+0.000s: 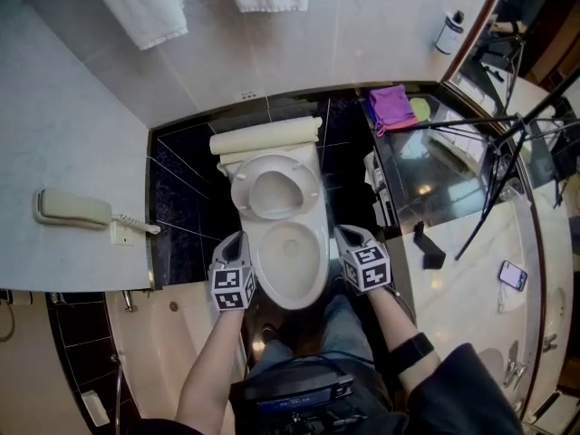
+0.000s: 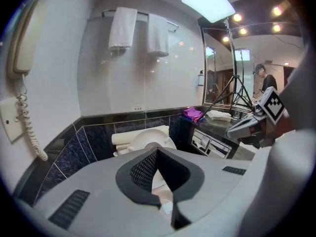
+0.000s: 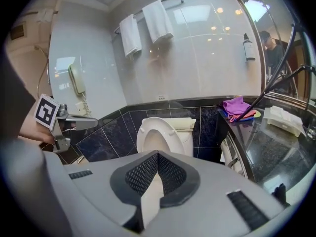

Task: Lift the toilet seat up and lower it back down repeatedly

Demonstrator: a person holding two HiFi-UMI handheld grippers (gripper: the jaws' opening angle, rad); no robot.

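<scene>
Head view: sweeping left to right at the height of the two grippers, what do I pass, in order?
wall telephone → left gripper → toilet bowl → right gripper → smartphone lying on the pale counter

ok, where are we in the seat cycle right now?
Done: the seat is raised, standing up behind the bowl.
In hand: nothing is gripped. The left gripper and right gripper sit either side of the bowl's front, jaws together and empty.
Left: bring the seat back down onto the bowl, then repeat. The number of finished cycles can't be told from this.
</scene>
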